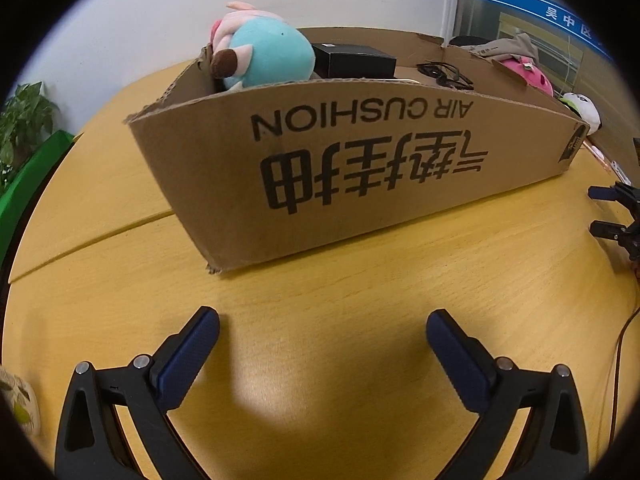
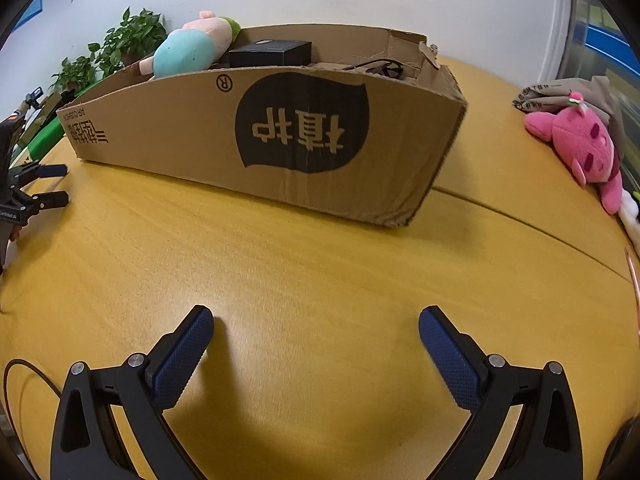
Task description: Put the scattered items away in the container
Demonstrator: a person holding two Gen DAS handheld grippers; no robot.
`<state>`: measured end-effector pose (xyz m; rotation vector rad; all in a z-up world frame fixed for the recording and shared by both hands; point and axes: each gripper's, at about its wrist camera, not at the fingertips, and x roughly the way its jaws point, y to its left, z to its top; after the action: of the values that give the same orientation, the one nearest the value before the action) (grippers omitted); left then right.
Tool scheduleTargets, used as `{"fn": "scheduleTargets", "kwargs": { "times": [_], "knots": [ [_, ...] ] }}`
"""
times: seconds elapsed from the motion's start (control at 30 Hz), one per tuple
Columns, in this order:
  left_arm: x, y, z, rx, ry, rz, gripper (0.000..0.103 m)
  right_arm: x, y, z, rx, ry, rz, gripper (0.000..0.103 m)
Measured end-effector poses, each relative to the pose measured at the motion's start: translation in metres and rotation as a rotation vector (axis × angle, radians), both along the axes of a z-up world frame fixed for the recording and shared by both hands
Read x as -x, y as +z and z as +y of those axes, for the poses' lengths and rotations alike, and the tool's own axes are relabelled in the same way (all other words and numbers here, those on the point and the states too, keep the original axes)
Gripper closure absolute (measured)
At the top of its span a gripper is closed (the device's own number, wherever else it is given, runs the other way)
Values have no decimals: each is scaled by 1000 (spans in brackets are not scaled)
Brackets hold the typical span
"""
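Note:
A brown cardboard box [image 1: 360, 168] [image 2: 280, 136] stands on the yellow wooden table [image 1: 320, 280]. Inside it lie a teal and pink plush toy [image 1: 268, 56] [image 2: 188, 48], a black box [image 1: 354, 60] [image 2: 272, 53] and dark glasses [image 1: 444, 74] [image 2: 384, 68]. A pink plush toy [image 2: 580, 144] [image 1: 528, 74] and a grey cloth bag [image 2: 576, 94] lie on the table to the right of the box. My left gripper [image 1: 322, 330] hovers open over bare table in front of the box. My right gripper [image 2: 316, 328] is open too, with nothing between its fingers.
Potted plants [image 2: 124, 44] [image 1: 24, 120] and a green object [image 1: 24, 192] stand at the table's left edge. A white plush toy [image 1: 584, 108] lies behind the box at the right. An orange cable [image 1: 620, 360] trails over the table. Each gripper shows at the other view's edge.

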<state>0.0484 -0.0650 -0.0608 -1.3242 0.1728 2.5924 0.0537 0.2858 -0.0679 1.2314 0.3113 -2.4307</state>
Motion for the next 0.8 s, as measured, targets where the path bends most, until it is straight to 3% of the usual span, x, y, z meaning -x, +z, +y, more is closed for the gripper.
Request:
{"fn": "scheduleTargets", "kwargs": {
  "times": [0.17, 0.8],
  "knots": [
    [2, 3, 2, 3, -3, -3, 0, 2, 1, 2, 1, 50, 1, 0],
    [2, 3, -2, 1, -10, -3, 0, 4, 3, 4, 1, 55, 0, 0]
  ]
}}
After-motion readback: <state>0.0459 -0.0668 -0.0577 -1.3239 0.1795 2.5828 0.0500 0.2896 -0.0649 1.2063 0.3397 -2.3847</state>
